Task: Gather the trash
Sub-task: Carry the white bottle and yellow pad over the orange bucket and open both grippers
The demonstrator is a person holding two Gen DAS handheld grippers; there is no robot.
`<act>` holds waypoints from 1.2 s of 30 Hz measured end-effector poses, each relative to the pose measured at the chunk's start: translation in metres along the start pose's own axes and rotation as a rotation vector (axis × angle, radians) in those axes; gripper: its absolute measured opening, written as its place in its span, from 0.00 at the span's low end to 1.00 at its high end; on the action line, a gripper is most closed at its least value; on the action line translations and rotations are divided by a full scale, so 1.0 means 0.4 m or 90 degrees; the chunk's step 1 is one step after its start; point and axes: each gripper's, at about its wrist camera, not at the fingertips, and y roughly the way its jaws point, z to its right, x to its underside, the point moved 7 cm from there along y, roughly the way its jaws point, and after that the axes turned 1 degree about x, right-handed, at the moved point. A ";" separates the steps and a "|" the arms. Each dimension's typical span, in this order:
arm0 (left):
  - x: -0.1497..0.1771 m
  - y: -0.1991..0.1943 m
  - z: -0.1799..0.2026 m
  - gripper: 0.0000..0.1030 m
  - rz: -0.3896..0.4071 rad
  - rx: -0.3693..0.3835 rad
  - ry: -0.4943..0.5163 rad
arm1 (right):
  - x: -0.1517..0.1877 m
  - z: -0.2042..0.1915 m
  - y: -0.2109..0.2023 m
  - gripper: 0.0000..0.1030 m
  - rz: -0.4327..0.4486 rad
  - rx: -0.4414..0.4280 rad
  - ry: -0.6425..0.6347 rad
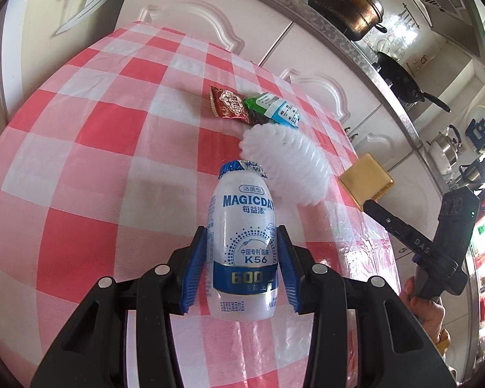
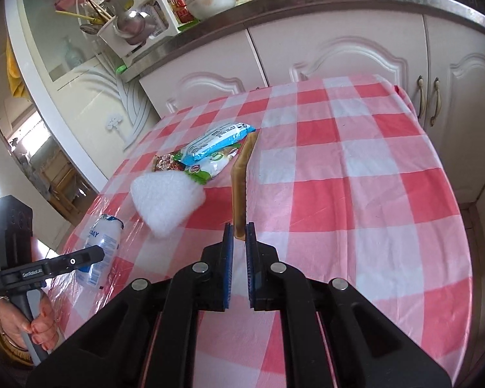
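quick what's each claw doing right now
Left claw: closed on the yogurt drink bottle.
Right claw: closed on the flat gold packet.

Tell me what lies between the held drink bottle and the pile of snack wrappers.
A white foam fruit net lies on the checked cloth between the drink bottle and the snack wrappers; the left wrist view shows it best.

Right view: bottle (image 2: 101, 245) partly hidden behind the left hand-held gripper (image 2: 80, 257); its label reads only "DAY". Red wrapper (image 2: 166, 162) mostly covered by foam net (image 2: 166, 202). Left view: blue wrapper (image 1: 286, 113) print too small to read.
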 end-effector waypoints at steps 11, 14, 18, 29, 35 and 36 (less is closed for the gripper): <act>0.002 -0.035 -0.074 0.43 0.015 0.020 -0.034 | 0.015 -0.085 -0.014 0.08 -0.012 -0.007 -0.012; 0.000 -0.048 -0.098 0.43 0.022 0.022 -0.043 | 0.016 -0.123 -0.011 0.08 -0.018 -0.020 -0.020; -0.001 -0.069 -0.136 0.43 0.034 0.022 -0.058 | 0.016 -0.186 -0.001 0.08 -0.028 -0.043 -0.037; -0.009 -0.151 -0.250 0.43 0.074 0.010 -0.109 | 0.030 -0.420 0.061 0.09 -0.083 -0.126 -0.124; -0.014 -0.231 -0.350 0.43 0.116 -0.022 -0.148 | 0.053 -0.569 0.111 0.09 -0.119 -0.180 -0.186; -0.014 -0.244 -0.369 0.43 0.123 -0.028 -0.156 | 0.055 -0.586 0.117 0.09 -0.123 -0.186 -0.193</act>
